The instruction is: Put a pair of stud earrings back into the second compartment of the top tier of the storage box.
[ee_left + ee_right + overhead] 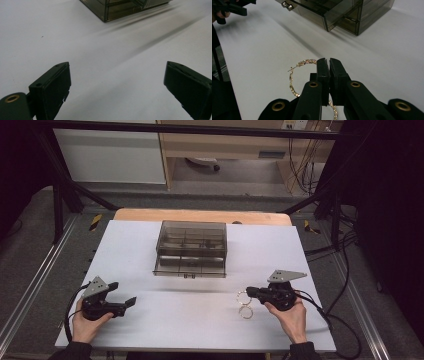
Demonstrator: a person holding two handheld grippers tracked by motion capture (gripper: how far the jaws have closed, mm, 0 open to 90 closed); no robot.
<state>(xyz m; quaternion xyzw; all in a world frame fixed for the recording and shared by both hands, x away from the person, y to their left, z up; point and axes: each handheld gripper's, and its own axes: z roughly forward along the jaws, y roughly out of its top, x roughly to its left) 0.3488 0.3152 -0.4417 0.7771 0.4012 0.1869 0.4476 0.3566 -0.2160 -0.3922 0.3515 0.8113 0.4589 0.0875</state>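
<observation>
Hoop earring (294, 75), thin beaded gold loop.

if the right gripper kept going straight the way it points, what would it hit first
Probably the smoky drawer box: the right gripper, shut on a gold hoop earring, aims toward its open drawer, though depth is unclear.

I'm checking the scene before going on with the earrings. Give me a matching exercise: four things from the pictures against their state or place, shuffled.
Things:
1. left gripper
2. right gripper
3. second hoop earring
4. drawer of the smoky organiser box

States or places:
A. lying loose on the white table
B. jaws wide apart, nothing between them
C. pulled out, with small metal knobs on its front
D. jaws shut on a gold hoop earring

Pairs: 1-B, 2-D, 3-A, 4-C
</observation>
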